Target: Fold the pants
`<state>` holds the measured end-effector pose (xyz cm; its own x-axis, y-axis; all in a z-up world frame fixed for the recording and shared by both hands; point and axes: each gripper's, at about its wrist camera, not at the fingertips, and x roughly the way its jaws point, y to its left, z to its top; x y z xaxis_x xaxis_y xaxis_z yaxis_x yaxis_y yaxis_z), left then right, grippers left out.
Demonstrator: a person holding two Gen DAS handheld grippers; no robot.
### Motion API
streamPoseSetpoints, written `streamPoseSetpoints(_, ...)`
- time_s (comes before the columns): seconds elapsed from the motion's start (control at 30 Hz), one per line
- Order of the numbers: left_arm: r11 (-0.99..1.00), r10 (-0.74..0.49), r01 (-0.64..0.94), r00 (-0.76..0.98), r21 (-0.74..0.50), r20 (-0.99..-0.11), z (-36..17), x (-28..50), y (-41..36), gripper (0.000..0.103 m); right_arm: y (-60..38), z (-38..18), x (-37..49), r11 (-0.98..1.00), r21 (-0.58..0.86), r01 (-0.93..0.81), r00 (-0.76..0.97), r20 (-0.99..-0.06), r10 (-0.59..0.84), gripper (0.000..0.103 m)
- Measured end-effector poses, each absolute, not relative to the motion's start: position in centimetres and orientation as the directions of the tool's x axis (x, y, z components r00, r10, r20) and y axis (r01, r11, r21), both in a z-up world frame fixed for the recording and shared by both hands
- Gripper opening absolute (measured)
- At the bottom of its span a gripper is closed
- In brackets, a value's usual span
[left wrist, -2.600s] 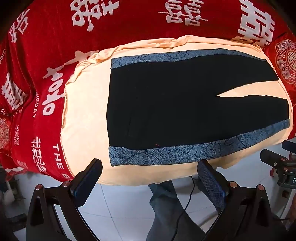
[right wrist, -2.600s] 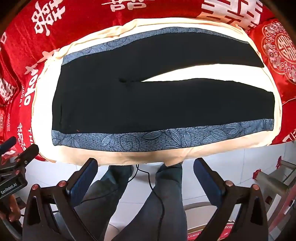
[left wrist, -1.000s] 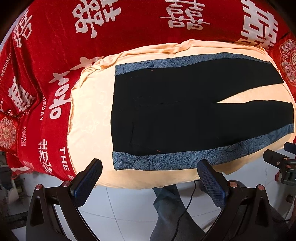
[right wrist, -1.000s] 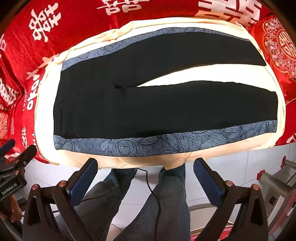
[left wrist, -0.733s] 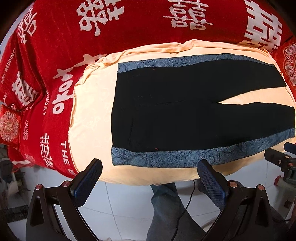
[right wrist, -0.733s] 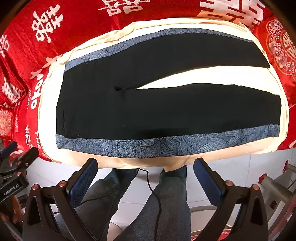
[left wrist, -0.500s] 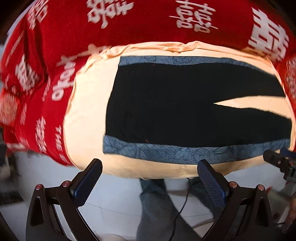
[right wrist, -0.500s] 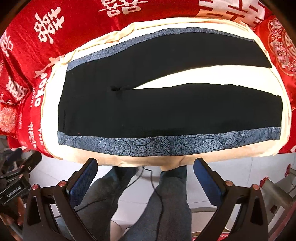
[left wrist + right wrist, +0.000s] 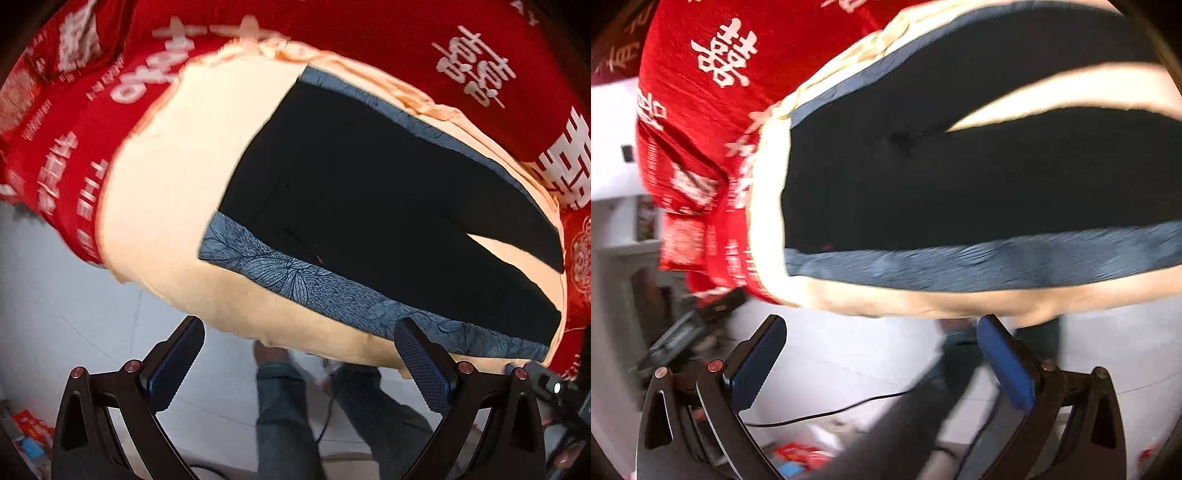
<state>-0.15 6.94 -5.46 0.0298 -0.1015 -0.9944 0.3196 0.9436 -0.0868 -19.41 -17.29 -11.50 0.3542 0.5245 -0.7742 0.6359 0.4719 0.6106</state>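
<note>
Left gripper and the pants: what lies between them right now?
In the left wrist view, only a strip of the cream sheet separates the open left gripper from the blue side band of the pants; nothing else intervenes.

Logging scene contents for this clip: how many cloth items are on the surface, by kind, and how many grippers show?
Pants: 1
Cream sheet: 1
Red printed cover: 1
Grippers: 2, left gripper, right gripper
Total: 5
</note>
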Motion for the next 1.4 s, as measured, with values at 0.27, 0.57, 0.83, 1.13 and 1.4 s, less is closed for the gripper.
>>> streamPoseSetpoints(0.27,0.934,-0.229,0.259,-0.094,-0.246,-0.969,-15.6,0.9,10.0,0.103,-12.9,-22.3,-20.3,0.232,0.683,0.693,0.451,-0.662,0.599,0.064)
streamPoseSetpoints(0.57,0.884,-0.379,0.242,-0.128,-0.399,-0.917,-20.0,2.3,9.9,0.103,-13.1,-27.5,-21.3,0.079,0.769,0.635,0.636,-0.578,0.512,0.064)
streamPoseSetpoints(0.83,0.856,-0.446,0.212,-0.158,-0.472,-0.881,-19.6,2.5,8.9,0.103,-14.3,-23.3,-19.1,-0.025,0.882,0.470,0.782,-0.403,0.475,0.064)
streamPoseSetpoints(1.13,0.834,-0.541,0.046,-0.121,-0.549,-0.832,-19.0,4.6,6.6,0.081,-15.1,-21.2,-18.8,-0.001,0.891,0.454,0.773,-0.392,0.499,0.064)
streamPoseSetpoints(1.4,0.858,-0.494,0.084,-0.138,-0.507,-0.859,-19.5,5.9,7.3,0.031,-15.2,-25.4,-21.7,-0.171,0.776,0.608,0.748,-0.486,0.452,0.007)
